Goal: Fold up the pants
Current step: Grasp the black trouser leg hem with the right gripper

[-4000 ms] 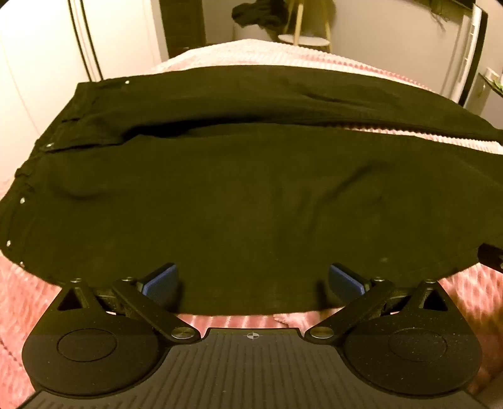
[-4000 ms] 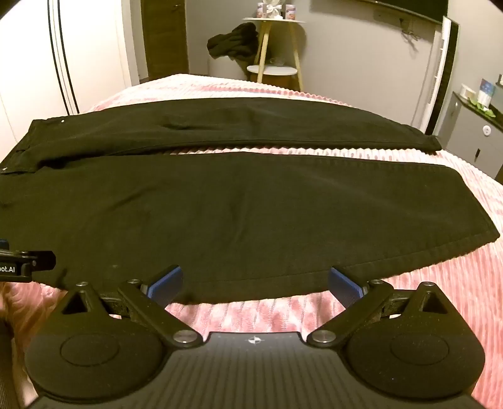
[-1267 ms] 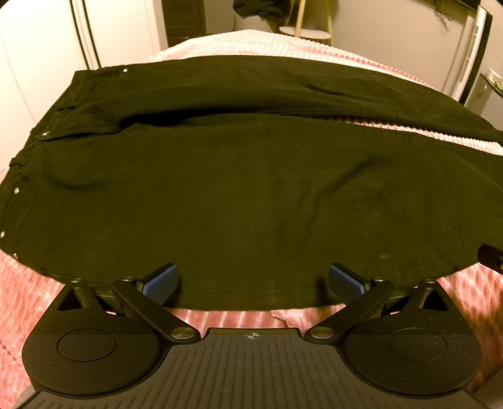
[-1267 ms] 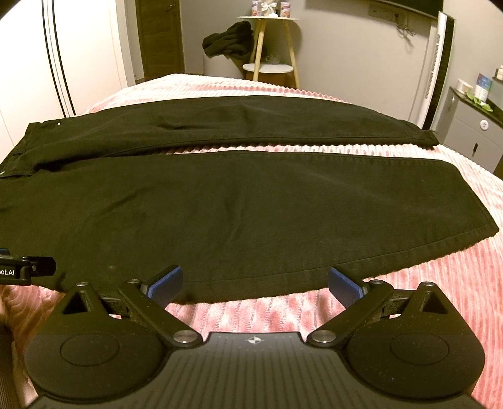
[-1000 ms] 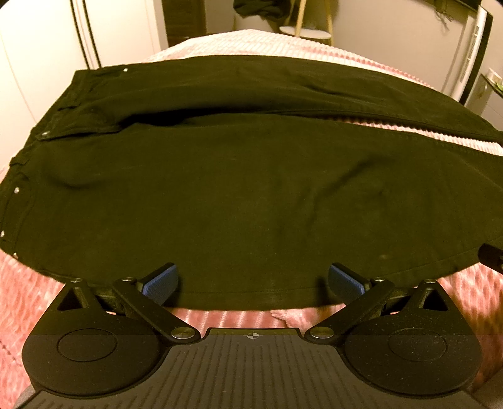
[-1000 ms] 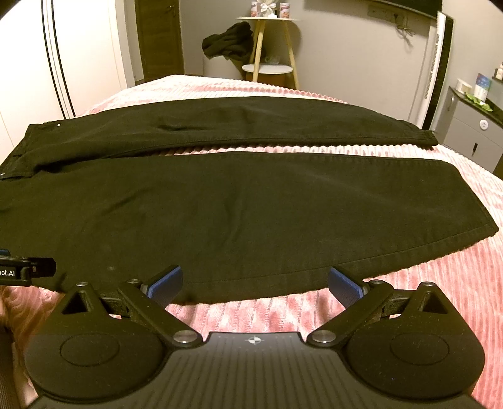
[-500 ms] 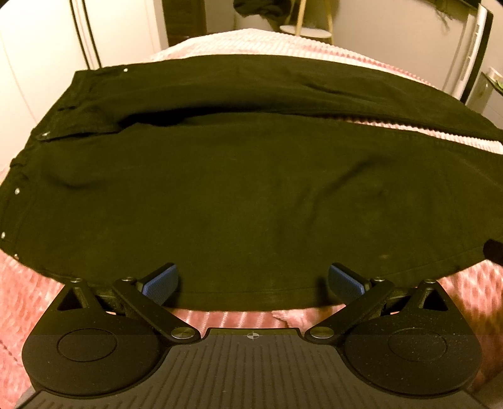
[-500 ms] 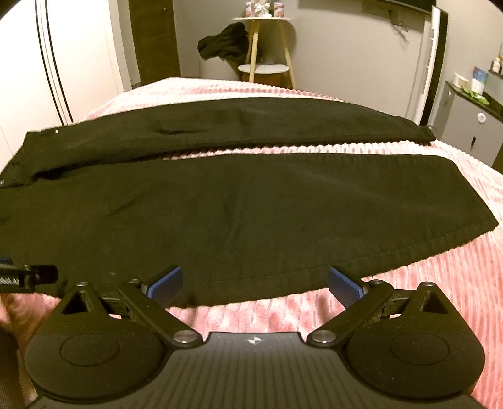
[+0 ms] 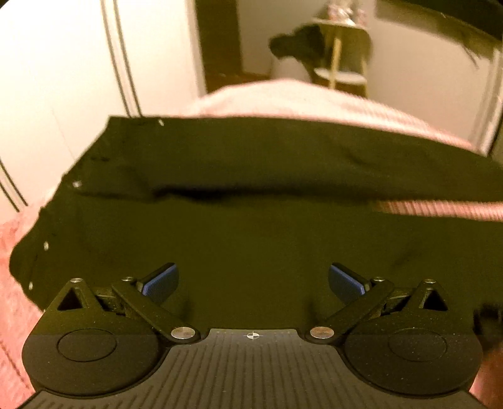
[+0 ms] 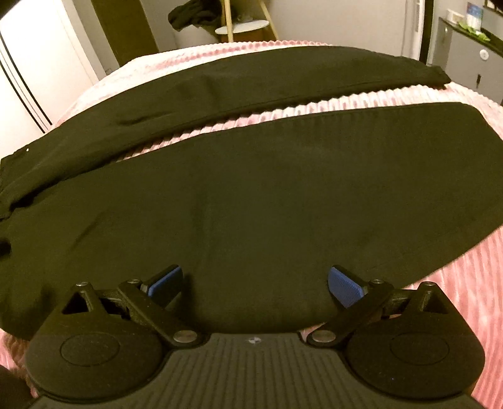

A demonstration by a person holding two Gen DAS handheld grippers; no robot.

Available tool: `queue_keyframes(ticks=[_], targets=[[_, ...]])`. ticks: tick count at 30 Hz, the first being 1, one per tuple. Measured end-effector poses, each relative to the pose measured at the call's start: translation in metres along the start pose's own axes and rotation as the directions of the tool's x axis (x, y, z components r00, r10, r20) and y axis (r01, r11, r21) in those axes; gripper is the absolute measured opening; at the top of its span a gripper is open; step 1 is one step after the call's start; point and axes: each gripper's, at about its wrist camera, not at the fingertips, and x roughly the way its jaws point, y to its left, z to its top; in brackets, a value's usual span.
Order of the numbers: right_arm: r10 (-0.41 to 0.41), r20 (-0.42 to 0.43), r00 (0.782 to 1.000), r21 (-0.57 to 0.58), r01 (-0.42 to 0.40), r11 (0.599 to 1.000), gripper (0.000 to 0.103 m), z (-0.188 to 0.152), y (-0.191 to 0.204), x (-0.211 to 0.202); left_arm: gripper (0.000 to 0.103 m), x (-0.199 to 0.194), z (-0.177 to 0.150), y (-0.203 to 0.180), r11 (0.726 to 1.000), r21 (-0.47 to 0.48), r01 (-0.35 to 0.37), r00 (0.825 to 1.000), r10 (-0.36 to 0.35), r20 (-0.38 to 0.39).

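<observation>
Right wrist: claw point(image 10: 254, 284) gapes over black pants point(image 10: 267, 195), seemingly not touching.

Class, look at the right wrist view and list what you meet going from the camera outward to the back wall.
Right gripper → near pant leg → strip of pink ribbed bedspread → far pant leg → wooden side table.

Both wrist views look forward and slightly downward, close over the near leg of the black pants point(image 9: 251, 239) point(image 10: 267, 204). Left view covers the waistband end; right view the hem end.
</observation>
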Motion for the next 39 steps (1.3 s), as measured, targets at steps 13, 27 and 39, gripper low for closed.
queue_keyframes(ticks=[13,27,39], targets=[[-0.015,-0.102,0.995,-0.076,0.007,0.997,0.097,0.083,0.038,0.011,0.103,0.114,0.028,0.038,0.967,-0.198,-0.163,0.987,0.161,-0.028],[-0.259,-0.052,0.964,0.511,0.249,0.823,0.052,0.316,-0.009,0.145,0.103,0.129,0.004,0.042,0.942,-0.199,-0.269,0.956,0.287,0.065],[-0.36,-0.091,0.929,0.591,0.341,0.731,0.051,0.337,-0.046,0.186,0.103,0.129,-0.002,0.035,0.934,-0.178,-0.31,0.94,0.33,0.091]])
